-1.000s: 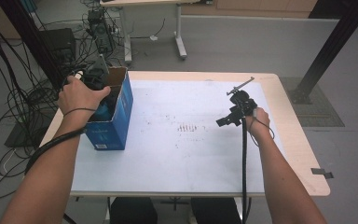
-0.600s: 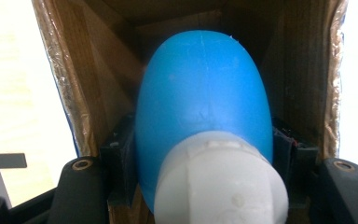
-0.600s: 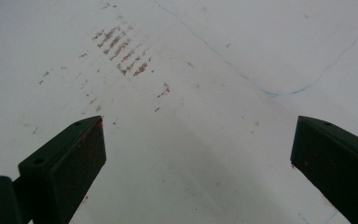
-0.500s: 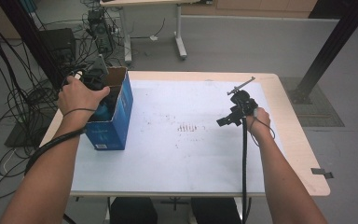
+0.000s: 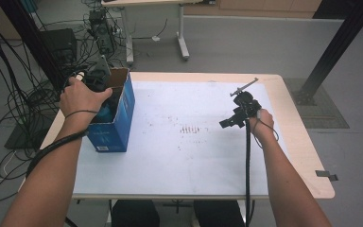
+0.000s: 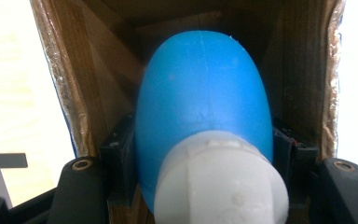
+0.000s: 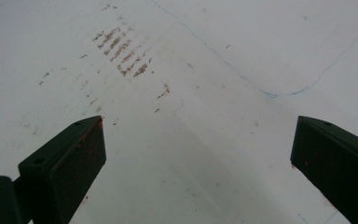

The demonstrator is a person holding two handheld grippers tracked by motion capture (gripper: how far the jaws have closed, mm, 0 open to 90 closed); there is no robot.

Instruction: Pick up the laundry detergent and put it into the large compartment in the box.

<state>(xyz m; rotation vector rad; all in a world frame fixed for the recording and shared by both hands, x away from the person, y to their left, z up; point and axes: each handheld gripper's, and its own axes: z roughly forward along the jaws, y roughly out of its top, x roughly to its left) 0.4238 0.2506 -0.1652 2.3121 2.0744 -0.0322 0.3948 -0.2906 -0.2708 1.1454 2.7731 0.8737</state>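
Note:
A blue cardboard box (image 5: 119, 124) stands open-topped at the table's left edge. My left gripper (image 5: 105, 105) reaches down into it, the hand resting on the rim. Inside, its jaws are shut (image 6: 205, 140) on the sides of a blue rounded bottle (image 6: 200, 88) with a white cap (image 6: 219, 182), between the box's brown inner walls (image 6: 74, 70). My right gripper (image 5: 228, 122) hovers over the white sheet right of centre. Its jaws stand wide open (image 7: 200, 128) with nothing between them.
Rust-coloured smudges (image 5: 189, 128) mark the middle of the white sheet (image 5: 179, 165), and they also show ahead of the right jaws (image 7: 121, 51). Cables (image 5: 9, 109) lie on the floor at left. A black post (image 5: 331, 52) stands beyond the right corner.

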